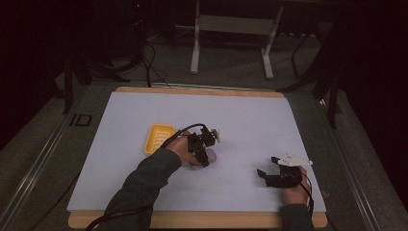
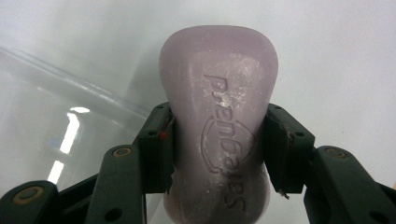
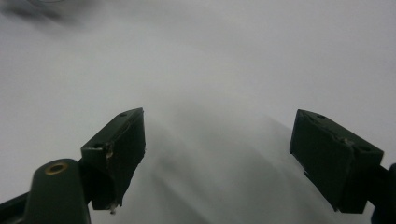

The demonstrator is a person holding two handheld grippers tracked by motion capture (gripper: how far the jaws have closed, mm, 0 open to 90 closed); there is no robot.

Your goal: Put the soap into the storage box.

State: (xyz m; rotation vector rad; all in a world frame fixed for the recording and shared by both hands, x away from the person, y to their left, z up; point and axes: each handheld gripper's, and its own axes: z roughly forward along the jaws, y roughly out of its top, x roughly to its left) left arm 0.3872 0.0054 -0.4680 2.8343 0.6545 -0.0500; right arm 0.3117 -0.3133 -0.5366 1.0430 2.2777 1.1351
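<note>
OK, left gripper [image 2: 217, 149] is clamped on a pale purple soap bar [image 2: 218, 116] (embossed lettering up), near mat [image 1: 250, 115] centre. Yellow soap dish [image 1: 159, 138] sits just beside it at 10 o'clock. Right gripper [image 3: 217, 154] at 4 o'clock, jaws wide apart, nothing between.

A: Which parts are cut off?
B: The pale lilac embossed soap bar [image 2: 219, 126] runs past the left gripper view's bottom edge; 2 black pads [image 2: 159, 144] cover its flanks.

A: Anything blurred?
B: The white table sheet [image 3: 210, 60] in the right gripper view lacks sharp detail.
</note>
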